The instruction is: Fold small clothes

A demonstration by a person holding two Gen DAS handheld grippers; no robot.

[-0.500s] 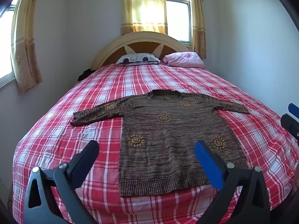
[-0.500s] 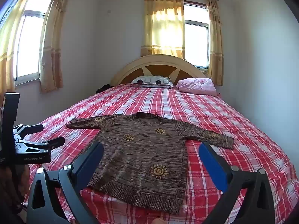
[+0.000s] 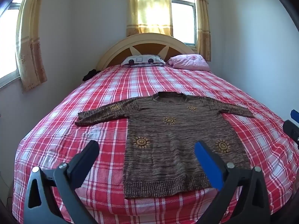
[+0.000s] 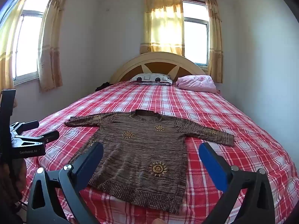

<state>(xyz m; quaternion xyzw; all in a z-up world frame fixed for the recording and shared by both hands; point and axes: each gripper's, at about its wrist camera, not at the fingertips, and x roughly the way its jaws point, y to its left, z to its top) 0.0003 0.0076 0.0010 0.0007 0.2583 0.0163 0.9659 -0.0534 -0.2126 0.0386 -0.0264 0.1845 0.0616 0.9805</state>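
Left wrist view shows the left gripper (image 3: 147,153) spread wide with nothing in it, above the near end of the bed (image 3: 56,140). The brown sweater (image 3: 168,140) lies flat on the red checked sheet, sleeves out to both sides. The right gripper (image 4: 151,155) is wide and holds nothing too. A patterned pillow (image 3: 143,60) and a pink blanket (image 3: 188,62) lie by the headboard (image 3: 145,39). A dark thing (image 3: 90,74), maybe clothing, sits at the bed's far left edge.
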